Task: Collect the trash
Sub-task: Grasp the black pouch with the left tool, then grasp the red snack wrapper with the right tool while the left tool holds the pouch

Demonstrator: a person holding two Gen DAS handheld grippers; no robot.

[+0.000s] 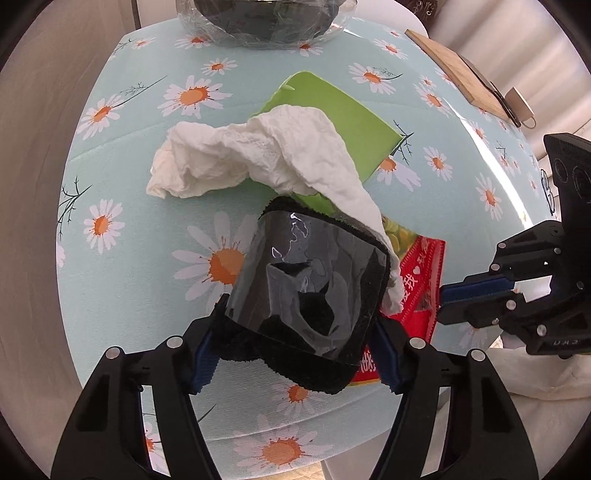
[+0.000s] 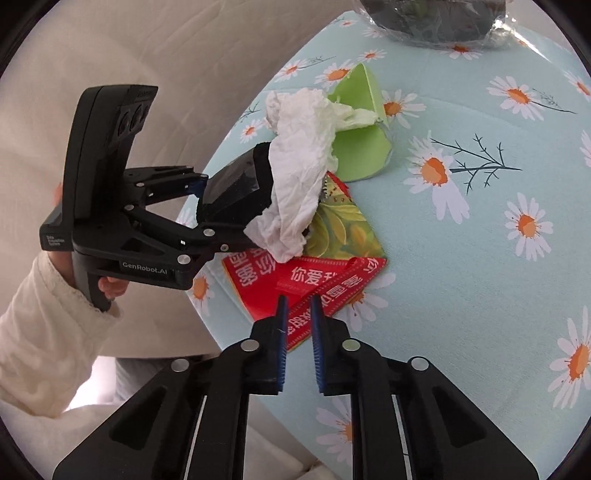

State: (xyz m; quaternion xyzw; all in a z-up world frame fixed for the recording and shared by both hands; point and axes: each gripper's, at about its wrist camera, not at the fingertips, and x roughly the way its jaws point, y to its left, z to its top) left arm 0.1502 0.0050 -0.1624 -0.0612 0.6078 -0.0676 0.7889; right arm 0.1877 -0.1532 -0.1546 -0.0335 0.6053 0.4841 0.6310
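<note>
A black fuzzy bundle wrapped in glossy black film [image 1: 310, 273] sits between the pads of my left gripper [image 1: 299, 314], which is shut on it and holds it just off the table. A crumpled white tissue [image 1: 258, 155] drapes from the bundle's far edge across a green card [image 1: 343, 122]. Below them lies a red and green snack wrapper [image 1: 417, 280]. In the right wrist view my right gripper [image 2: 298, 306] is shut on a red strip of the wrapper [image 2: 295, 277]. The left gripper [image 2: 218, 210] with the bundle [image 2: 236, 188] sits to its left, beside the tissue [image 2: 295, 173].
The table has a light blue daisy cloth [image 1: 147, 184]. A dark bowl under clear film [image 1: 266, 22] stands at the far edge. A wooden board [image 1: 454, 70] and a small white object [image 1: 521, 103] lie far right. A cream sleeve [image 2: 44, 332] holds the left gripper off the table's near-left edge.
</note>
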